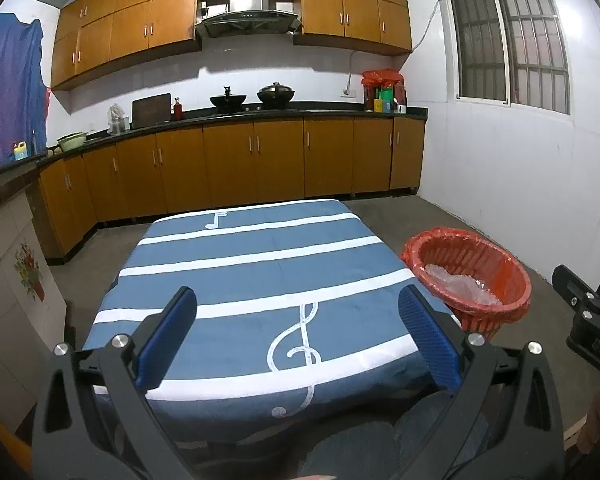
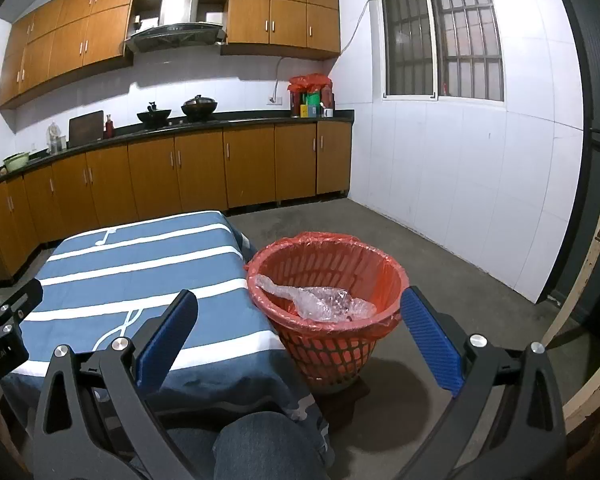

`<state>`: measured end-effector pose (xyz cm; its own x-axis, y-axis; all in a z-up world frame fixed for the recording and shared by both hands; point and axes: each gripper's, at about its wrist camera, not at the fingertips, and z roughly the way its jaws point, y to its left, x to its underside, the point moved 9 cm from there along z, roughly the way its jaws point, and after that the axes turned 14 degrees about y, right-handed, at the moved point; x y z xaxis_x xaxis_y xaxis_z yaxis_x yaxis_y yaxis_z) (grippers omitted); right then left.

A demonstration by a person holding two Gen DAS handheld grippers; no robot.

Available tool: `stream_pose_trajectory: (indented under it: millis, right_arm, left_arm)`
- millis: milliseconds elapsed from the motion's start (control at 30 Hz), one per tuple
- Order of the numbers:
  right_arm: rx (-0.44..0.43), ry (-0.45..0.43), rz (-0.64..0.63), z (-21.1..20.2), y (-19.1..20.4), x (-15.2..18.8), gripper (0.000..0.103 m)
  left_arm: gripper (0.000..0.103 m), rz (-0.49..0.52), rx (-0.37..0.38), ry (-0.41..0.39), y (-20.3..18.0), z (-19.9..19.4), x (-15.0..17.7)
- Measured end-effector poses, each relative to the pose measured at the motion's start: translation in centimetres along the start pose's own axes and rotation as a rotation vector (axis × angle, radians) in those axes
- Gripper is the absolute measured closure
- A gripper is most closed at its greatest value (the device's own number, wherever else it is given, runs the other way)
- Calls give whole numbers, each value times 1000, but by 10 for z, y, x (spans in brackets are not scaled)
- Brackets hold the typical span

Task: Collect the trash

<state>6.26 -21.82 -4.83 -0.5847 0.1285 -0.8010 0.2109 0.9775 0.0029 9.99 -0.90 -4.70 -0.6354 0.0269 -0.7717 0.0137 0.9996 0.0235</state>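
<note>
- The left gripper (image 1: pixel 296 336), with black arms and blue ribbed pads, was held with its jaws spread wide and nothing between them, above the near edge of the table.
- The right gripper (image 2: pixel 298 338), of the same build, was likewise held wide apart and empty, aimed toward the bin.
- The table was covered by a blue cloth with white stripes and musical notes (image 1: pixel 260 264), and no loose litter could be seen on it.
- The red latticed plastic waste basket lined with a red bag (image 2: pixel 380 264) was seen on the floor, just beside the table's right-hand corner.
- A crumpled piece of clear plastic film (image 2: pixel 320 300) was lying inside the basket, against the liner.
- The film was judged to be very light, soft and crinkly, likely slippery between the pads; a bunched fold would be the best place to pinch it.
- The basket was judged light and fairly stiff, and its rim would be the natural hold, though the liner might slide.
- The task was judged largely finished, since no further trash was visible.
</note>
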Motion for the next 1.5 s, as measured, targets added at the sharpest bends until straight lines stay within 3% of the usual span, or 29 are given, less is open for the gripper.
stream_pose_trajectory:
  millis: [1500]
  right_arm:
    - [-4,-1,2,-1,1,-1,3]
  left_arm:
    - [4,-10,0,-15,-8,-2,0]
